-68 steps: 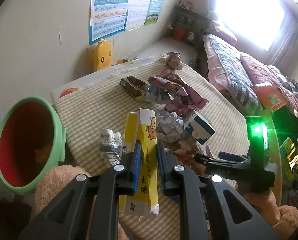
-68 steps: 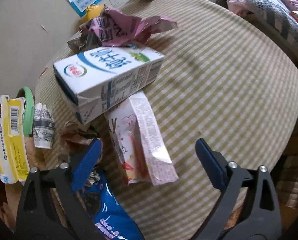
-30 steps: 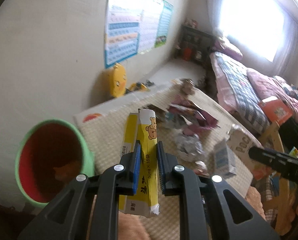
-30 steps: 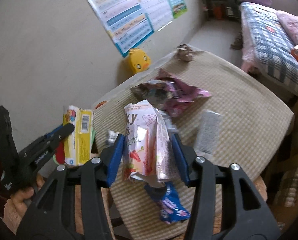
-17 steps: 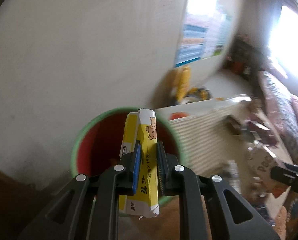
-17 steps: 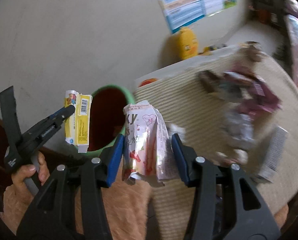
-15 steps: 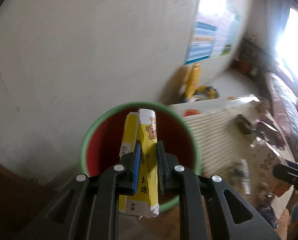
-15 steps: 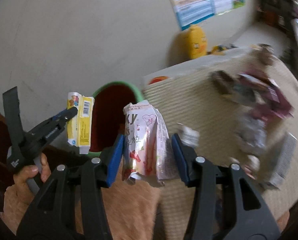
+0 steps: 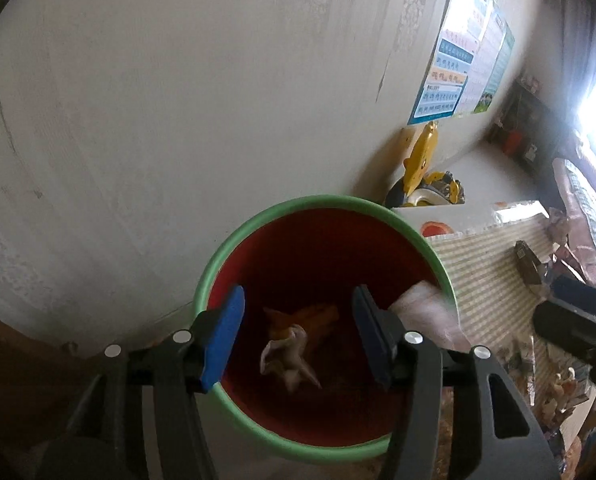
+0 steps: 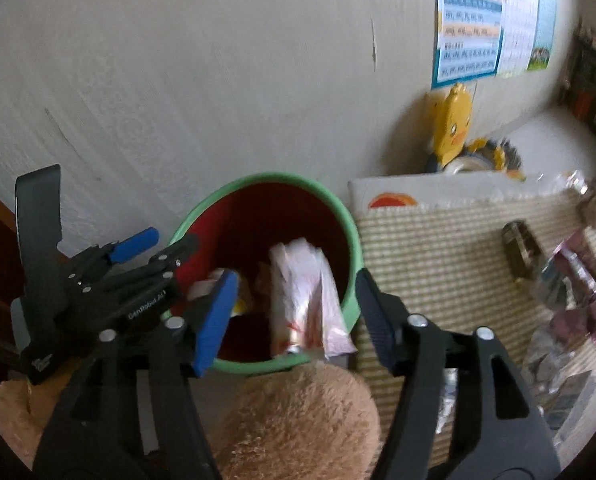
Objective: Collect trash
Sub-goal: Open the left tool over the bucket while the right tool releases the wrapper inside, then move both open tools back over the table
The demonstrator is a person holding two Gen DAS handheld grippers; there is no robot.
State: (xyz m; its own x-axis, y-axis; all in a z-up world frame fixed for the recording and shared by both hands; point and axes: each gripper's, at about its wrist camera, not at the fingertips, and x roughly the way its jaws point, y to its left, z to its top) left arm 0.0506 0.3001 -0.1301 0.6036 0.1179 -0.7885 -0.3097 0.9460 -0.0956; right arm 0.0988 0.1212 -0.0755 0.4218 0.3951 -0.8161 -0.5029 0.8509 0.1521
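Both cartons are leaving my jaws, which have just been opening. Through the left wrist view, my left gripper (image 9: 296,330) is hanging spread over the green bin (image 9: 258,222). Through the right, my right gripper (image 10: 292,306) is gaping while the pink wrapper (image 10: 306,300) is dropping into the bin.

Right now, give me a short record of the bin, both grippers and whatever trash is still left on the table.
bin: green rim, red inside, by the wall
left gripper: open over the bin, jaws just opened, nothing between them
right gripper: just opened, pink wrapper blurred between the jaws at the bin mouth, pads clear
table: wrappers still at the far end
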